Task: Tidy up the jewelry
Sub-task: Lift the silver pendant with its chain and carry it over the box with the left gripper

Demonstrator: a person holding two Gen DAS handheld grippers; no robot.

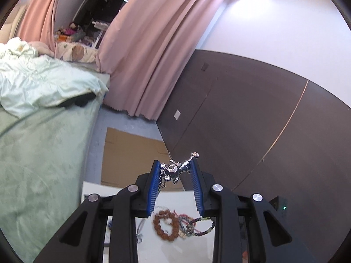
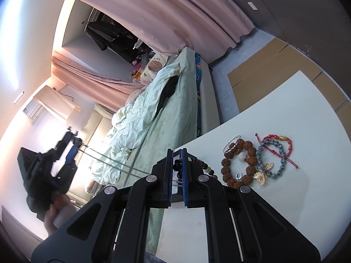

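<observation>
My left gripper [image 1: 174, 165] is shut on a silver pendant [image 1: 174, 169] with knobbed arms, held high above the white table [image 1: 166, 247]. It also shows far left in the right wrist view [image 2: 71, 141]. A thin silver chain [image 2: 114, 163] runs taut from it to my right gripper [image 2: 177, 153], which is shut on the chain beside a dark bead bracelet [image 2: 204, 166]. On the table lie a brown seed-bead bracelet [image 2: 239, 164], a grey bead bracelet [image 2: 272, 160], a red cord bracelet [image 2: 283, 144] and gold charms [image 2: 263, 173]. The brown bracelet also shows in the left wrist view [image 1: 166, 224].
A bed with a green cover [image 2: 175, 118] and crumpled quilt [image 1: 43, 83] lies beside the table. Pink curtains [image 1: 149, 50], a dark wall panel [image 1: 241, 114] and flat cardboard [image 1: 131, 153] on the floor surround it.
</observation>
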